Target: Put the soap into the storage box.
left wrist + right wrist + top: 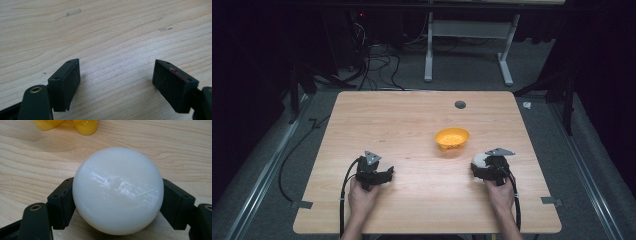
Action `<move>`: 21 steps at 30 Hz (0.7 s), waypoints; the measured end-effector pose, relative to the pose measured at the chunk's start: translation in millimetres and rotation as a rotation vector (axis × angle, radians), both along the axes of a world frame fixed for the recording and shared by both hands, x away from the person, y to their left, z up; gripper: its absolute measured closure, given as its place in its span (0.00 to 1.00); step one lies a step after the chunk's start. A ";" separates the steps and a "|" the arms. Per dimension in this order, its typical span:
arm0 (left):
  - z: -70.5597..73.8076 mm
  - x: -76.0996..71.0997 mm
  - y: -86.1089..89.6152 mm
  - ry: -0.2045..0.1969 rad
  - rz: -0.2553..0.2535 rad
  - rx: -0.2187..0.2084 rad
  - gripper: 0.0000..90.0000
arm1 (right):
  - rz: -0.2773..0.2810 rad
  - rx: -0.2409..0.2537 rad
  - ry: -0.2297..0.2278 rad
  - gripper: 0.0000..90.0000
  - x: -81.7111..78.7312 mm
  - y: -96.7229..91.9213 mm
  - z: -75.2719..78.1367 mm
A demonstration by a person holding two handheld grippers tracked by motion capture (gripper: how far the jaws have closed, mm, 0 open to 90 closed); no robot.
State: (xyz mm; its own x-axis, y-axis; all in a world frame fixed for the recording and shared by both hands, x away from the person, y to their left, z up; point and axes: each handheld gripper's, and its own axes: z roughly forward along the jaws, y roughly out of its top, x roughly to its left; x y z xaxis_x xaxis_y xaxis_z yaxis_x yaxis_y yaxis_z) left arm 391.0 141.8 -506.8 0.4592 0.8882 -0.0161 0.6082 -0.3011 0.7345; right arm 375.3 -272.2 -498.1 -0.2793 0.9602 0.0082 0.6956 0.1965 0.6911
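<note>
A white ball sits between the two black jaws of my right gripper, which press on its sides just above the wooden table. In the high view the white ball shows at the tip of the right gripper, near the table's right side. An orange bowl stands a little to the left and beyond it; its base shows at the top of the right gripper view. My left gripper is open over bare wood, and the left gripper lies at the front left.
A dark round hole is set in the tabletop near the far edge. Cables and a white table frame stand on the floor beyond. Tape tabs mark the front corners.
</note>
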 end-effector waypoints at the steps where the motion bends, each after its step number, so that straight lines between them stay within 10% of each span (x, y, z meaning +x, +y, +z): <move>1: 0.0 0.0 0.0 0.000 0.000 0.000 0.25 | -0.001 0.001 0.000 0.27 0.1 -0.1 0.2; 21: 0.0 0.0 0.0 0.000 0.000 0.000 0.25 | 0.004 0.041 -0.020 0.28 -4.3 -3.9 7.3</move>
State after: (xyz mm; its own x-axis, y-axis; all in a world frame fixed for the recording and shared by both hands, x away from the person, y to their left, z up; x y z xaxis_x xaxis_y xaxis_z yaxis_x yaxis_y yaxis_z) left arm 391.0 141.8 -506.8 0.4590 0.8883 -0.0165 0.6083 -0.3007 0.7345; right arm 371.0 -276.1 -490.8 -0.2839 0.9580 0.0417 0.6810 0.1708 0.7121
